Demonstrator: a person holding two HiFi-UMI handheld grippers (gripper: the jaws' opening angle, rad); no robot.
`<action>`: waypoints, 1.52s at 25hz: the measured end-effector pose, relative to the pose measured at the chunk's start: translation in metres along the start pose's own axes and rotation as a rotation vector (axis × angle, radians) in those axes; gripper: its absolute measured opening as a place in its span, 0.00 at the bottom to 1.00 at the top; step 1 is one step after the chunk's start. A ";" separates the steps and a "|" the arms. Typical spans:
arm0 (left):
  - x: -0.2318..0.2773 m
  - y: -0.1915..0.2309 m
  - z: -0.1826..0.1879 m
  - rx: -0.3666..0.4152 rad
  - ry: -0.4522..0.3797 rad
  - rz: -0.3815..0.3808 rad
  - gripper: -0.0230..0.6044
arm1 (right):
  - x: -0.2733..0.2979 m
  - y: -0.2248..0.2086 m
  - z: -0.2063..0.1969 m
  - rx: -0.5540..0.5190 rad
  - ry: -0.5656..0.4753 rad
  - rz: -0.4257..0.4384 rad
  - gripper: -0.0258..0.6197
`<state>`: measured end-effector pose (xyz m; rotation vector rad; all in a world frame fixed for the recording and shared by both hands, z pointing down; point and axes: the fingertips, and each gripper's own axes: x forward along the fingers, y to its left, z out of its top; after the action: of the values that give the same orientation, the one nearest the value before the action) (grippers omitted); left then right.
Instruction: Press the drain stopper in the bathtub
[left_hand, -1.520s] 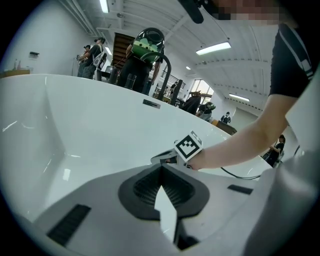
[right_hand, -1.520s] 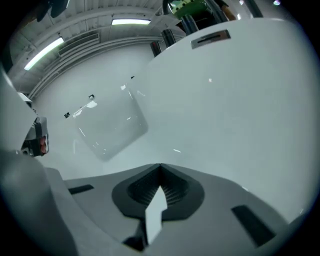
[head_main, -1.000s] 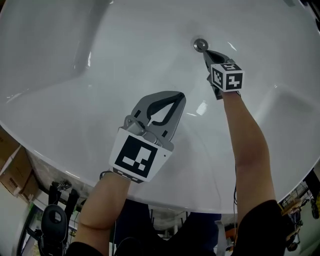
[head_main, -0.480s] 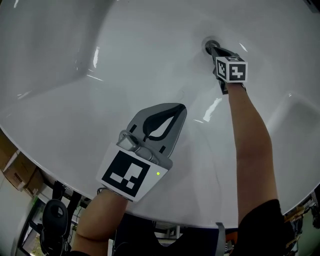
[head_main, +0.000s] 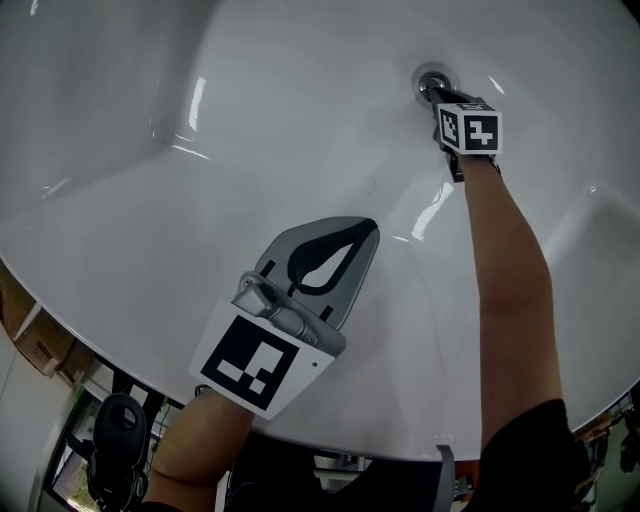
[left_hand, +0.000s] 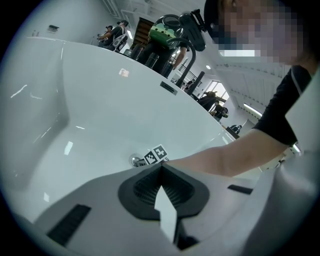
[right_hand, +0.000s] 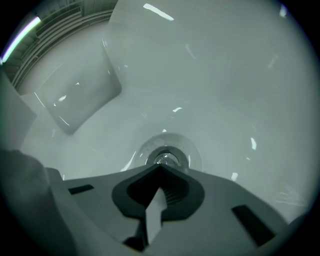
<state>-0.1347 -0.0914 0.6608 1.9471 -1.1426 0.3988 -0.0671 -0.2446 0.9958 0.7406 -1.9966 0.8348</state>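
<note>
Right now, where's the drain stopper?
Upper right in the head view, the drain stopper sits in the white bathtub floor, directly at the closed tips of the right gripper; contact can't be confirmed.

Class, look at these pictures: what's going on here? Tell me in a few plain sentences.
A person leans over a white bathtub with tongs in each hand. The right tongs, jaws shut, reach down with their tip right at the chrome drain stopper in the tub's floor. Whether they are pressing it yet can't be told. The left tongs, also shut and empty, hang over the tub's near slope, away from the drain.
</note>
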 end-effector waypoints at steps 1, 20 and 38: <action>0.000 0.000 -0.001 -0.001 0.001 0.002 0.05 | 0.000 0.000 0.000 0.000 0.004 -0.001 0.06; 0.001 -0.002 -0.002 -0.030 -0.002 -0.011 0.05 | 0.004 0.003 -0.002 -0.206 0.191 -0.139 0.06; -0.012 0.022 0.005 0.123 -0.046 0.053 0.05 | -0.065 0.024 0.023 -0.157 0.056 -0.174 0.06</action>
<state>-0.1596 -0.0944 0.6609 2.0448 -1.2263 0.4638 -0.0640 -0.2352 0.9238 0.7784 -1.8921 0.5841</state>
